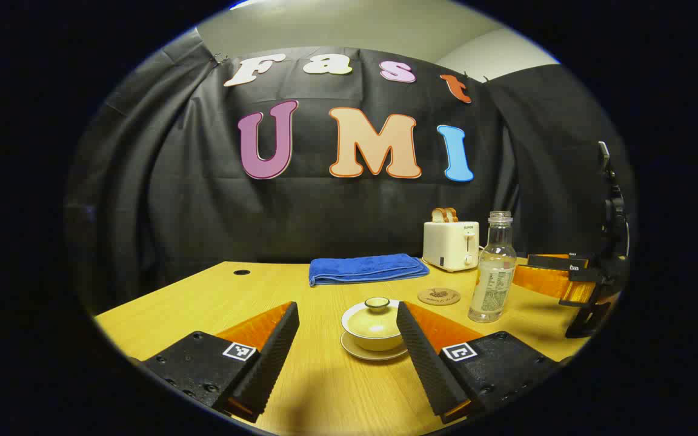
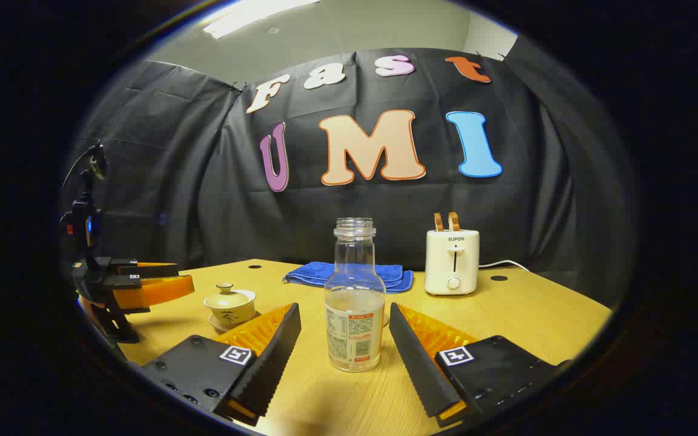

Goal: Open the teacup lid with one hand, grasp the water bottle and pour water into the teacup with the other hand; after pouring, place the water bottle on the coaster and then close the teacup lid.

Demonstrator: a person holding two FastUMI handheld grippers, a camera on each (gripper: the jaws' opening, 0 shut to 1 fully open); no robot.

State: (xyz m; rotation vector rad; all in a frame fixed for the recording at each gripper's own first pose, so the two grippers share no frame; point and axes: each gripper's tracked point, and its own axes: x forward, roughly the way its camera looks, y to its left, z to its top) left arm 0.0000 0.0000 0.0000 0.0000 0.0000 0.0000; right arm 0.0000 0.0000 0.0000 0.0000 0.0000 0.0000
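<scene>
A pale yellow lidded teacup [image 1: 375,325] stands on its saucer [image 1: 373,353], straight ahead of my left gripper [image 1: 347,318], whose fingers are open and apart from it. The lid rests on the cup. A clear uncapped water bottle [image 2: 354,301], partly filled, stands upright between the open fingers of my right gripper [image 2: 344,318], untouched. The same bottle [image 1: 494,267] stands right of the teacup in the left gripper view, near a round brown coaster [image 1: 438,296]. The teacup [image 2: 230,305] sits left of the bottle in the right gripper view. The right gripper [image 1: 567,281] is at the right edge; the left gripper [image 2: 137,284] at the left.
A folded blue towel [image 1: 366,268] lies at the back of the wooden table [image 1: 191,303]. A cream toaster [image 2: 452,261] with two slices of toast stands behind the bottle, its cord trailing right. Small round holes pierce the tabletop near the back.
</scene>
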